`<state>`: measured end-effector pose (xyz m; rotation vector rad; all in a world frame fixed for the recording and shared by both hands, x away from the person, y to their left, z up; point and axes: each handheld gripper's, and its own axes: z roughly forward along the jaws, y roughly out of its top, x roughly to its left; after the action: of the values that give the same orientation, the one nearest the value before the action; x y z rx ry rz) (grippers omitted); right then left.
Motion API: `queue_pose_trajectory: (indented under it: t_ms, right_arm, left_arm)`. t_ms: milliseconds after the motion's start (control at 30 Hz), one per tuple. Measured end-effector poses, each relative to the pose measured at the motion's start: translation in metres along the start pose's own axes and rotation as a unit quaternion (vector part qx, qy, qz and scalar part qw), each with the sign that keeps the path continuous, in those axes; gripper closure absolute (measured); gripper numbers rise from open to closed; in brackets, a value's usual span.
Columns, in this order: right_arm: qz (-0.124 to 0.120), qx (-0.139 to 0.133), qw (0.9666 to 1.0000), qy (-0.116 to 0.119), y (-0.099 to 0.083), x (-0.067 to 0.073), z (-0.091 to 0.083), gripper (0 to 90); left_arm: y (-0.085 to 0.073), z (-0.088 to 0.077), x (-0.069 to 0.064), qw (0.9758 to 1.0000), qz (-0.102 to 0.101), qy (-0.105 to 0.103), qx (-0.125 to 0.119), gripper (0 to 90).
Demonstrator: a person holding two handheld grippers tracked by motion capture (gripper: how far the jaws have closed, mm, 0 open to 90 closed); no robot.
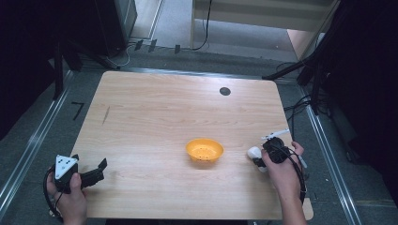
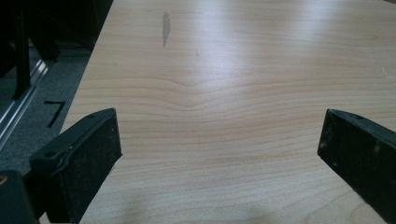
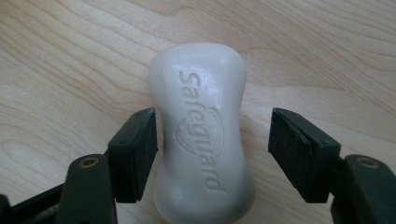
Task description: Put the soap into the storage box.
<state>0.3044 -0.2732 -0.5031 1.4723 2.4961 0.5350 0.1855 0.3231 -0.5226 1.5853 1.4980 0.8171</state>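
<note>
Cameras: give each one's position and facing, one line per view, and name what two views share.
High view: above the table, looking down; both hands, left gripper, right gripper.
Left gripper view: along its open jaws over bare wood.
Right gripper view: down between open jaws straddling the soap bar.
Shared: soap bar shows in high and right gripper views.

Bare table (image 1: 155, 117) except bowl (image 1: 204, 150) and soap (image 3: 201, 135).

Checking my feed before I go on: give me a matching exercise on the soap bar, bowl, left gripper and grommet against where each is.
Things:
1. soap bar
2. orange bowl
3. left gripper
4. black grommet

Places:
A. table's far side
B. near-left table edge
C. between the right gripper's open jaws
D. middle of the table

Pairs: 1-C, 2-D, 3-B, 4-A
</note>
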Motion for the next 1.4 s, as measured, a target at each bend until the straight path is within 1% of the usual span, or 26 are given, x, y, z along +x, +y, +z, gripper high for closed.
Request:
queue_pose_trajectory:
  t_ms: [33, 67, 233, 300, 433, 500, 600, 700, 767, 867, 1000, 1067, 1167, 1267, 1400]
  right_arm:
    - [-0.002, -0.001, 1.0, 0.001, 0.0, -0.001, 0.001, 35.3]
    - [0.0, -0.001, 1.0, 0.003, 0.0, -0.001, 0.002, 35.8]
    - [-0.005, 0.009, 0.9999, 0.01, -0.002, -0.001, 0.007, 38.5]
    - [-0.005, 0.015, 0.9998, 0.011, -0.002, -0.001, 0.008, 40.3]
    - [-0.008, 0.015, 0.9996, 0.025, -0.002, -0.001, 0.011, 45.7]
    - [-0.008, 0.013, 0.9995, 0.027, -0.002, 0.0, 0.011, 48.1]
    - [-0.009, 0.014, 0.9995, 0.026, -0.001, 0.0, 0.011, 48.6]
    - [-0.017, 0.012, 0.9996, 0.019, -0.002, 0.002, 0.012, 48.6]
    - [-0.02, 0.004, 0.9997, 0.016, -0.004, 0.002, 0.012, 48.6]
    - [-0.015, -0.01, 0.9997, 0.017, -0.007, 0.002, 0.012, 48.6]
    - [-0.016, -0.011, 0.9996, 0.018, -0.007, 0.002, 0.012, 49.3]
    - [-0.019, -0.009, 0.9996, 0.019, -0.007, 0.002, 0.012, 49.6]
    - [-0.024, -0.014, 0.9994, 0.022, -0.007, 0.001, 0.012, 49.8]
    - [-0.03, -0.019, 0.9989, 0.031, -0.008, -0.001, 0.012, 50.2]
    - [-0.037, -0.019, 0.9988, 0.027, -0.009, -0.003, 0.01, 50.5]
  left_arm:
    - [0.0, 0.0, 0.0, 1.0, 0.0, 0.0, 0.0, 0.0]
    - [0.0, 0.0, 0.0, 1.0, 0.0, 0.0, 0.0, 0.0]
    - [0.0, 0.0, 0.0, 1.0, 0.0, 0.0, 0.0, 0.0]
    - [0.0, 0.0, 0.0, 1.0, 0.0, 0.0, 0.0, 0.0]
    - [0.0, 0.0, 0.0, 1.0, 0.0, 0.0, 0.0, 0.0]
    - [0.0, 0.0, 0.0, 1.0, 0.0, 0.0, 0.0, 0.0]
    - [0.0, 0.0, 0.0, 1.0, 0.0, -0.001, 0.0, 0.0]
    - [0.0, 0.0, 0.0, 1.0, 0.0, 0.0, 0.0, 0.0]
    - [0.0, 0.0, 0.0, 1.0, 0.0, 0.0, 0.0, 0.0]
    - [0.0, 0.0, 0.0, 1.0, -0.001, 0.0, 0.0, 0.0]
    - [0.0, 0.0, 0.0, 1.0, -0.003, 0.0, -0.001, 0.0]
    - [0.0, 0.0, 0.0, 1.0, -0.004, 0.0, -0.001, 0.0]
    - [0.0, 0.0, 0.0, 1.0, -0.005, 0.001, -0.001, 0.0]
    - [0.0, 0.0, 0.001, 1.0, -0.005, 0.0, -0.001, 0.0]
    - [0.0, 0.0, 0.0, 1.0, -0.004, 0.0, 0.0, 0.0]
